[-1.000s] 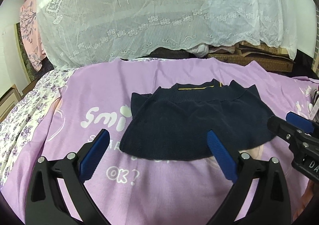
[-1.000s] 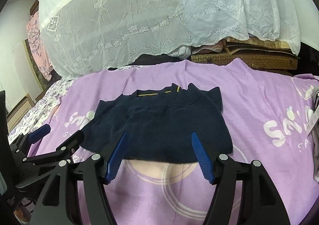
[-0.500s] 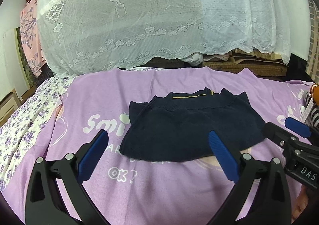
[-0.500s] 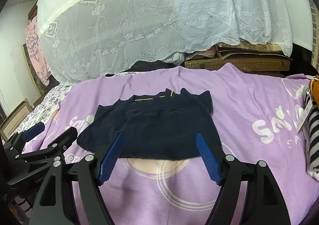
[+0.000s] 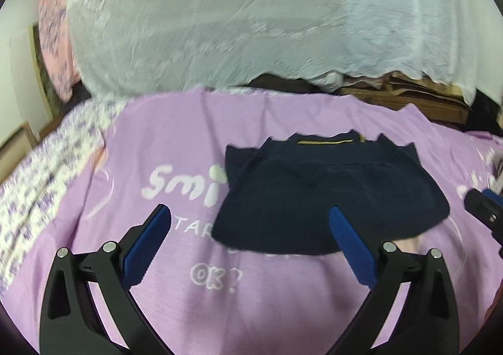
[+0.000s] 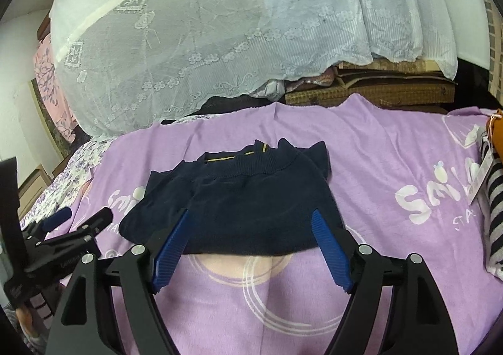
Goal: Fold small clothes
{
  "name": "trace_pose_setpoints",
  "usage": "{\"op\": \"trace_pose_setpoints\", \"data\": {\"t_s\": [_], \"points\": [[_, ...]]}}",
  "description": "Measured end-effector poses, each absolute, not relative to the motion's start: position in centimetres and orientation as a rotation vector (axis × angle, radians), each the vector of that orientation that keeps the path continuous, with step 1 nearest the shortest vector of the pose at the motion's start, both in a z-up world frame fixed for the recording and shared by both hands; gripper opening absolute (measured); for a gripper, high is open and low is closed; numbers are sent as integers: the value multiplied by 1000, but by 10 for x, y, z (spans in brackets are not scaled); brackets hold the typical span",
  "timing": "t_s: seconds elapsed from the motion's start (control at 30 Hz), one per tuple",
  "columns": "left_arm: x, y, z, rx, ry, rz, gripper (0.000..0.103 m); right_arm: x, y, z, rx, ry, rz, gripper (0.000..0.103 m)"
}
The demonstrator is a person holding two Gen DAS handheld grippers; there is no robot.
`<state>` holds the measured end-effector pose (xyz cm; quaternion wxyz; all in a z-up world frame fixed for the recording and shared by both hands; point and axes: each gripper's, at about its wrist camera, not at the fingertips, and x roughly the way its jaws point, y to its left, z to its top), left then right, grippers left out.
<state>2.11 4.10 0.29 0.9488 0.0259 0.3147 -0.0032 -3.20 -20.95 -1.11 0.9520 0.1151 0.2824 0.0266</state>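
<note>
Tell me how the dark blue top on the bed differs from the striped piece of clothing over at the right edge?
The dark blue top is one plain colour with a thin yellow line at its neck; the striped garment has dark and white bands. The top lies spread in the middle of the purple blanket; the striped one sits bunched at the edge, partly cut off, with a paper tag. Both rest on the blanket, untouched.

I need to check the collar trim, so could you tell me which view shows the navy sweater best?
The right wrist view: the navy sweater is sharp and centred there, its yellow collar stripe clear. The left wrist view shows it whole but blurred.
</note>
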Motion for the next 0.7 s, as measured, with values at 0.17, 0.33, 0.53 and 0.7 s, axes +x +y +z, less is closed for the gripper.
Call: {"op": "trace_pose_setpoints", "data": {"t_s": [0.17,0.33,0.53,0.7], "points": [[46,64,9,-29,673,21,98,-6,-221,-7,286,583,28,79],[70,53,20,-63,685,0,98,21,-226,3,356,566,27,79],[104,17,-11,-36,772,-17,98,55,-220,-17,415,621,48,79],[124,-3,-60,83,854,51,98,80,-237,-69,467,747,-2,79]]}}
